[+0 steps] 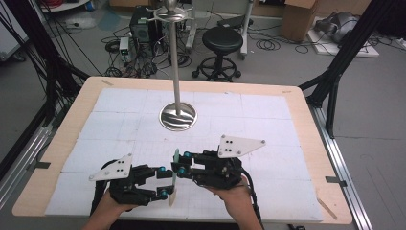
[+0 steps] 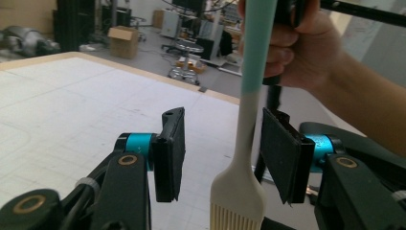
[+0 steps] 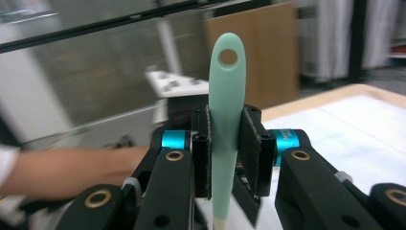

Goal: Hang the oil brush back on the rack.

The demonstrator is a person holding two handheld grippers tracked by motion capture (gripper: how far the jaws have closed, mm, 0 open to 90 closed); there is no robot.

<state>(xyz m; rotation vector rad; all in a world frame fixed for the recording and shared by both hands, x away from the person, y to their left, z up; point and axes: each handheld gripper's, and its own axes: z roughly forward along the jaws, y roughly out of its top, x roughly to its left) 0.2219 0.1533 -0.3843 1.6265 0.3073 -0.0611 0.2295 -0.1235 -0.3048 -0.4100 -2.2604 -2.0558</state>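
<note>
Near the front edge of the white-covered wooden worktop [image 1: 119, 100], the right tongs [image 1: 178, 165] are clamped on the mint-green handle of a silicone basting brush with a cream bristle head [image 1: 174, 178], holding it upright above the surface with the head pointing down. Its handle end carries a round hanging hole, seen in the right gripper view. The left tongs [image 1: 163, 183] stand parted, with the brush's cream neck between the pads but not pressed by either. Farther back, well apart, a polished metal stand with a round base [image 1: 177, 116] rises at the worktop's centre.
</note>
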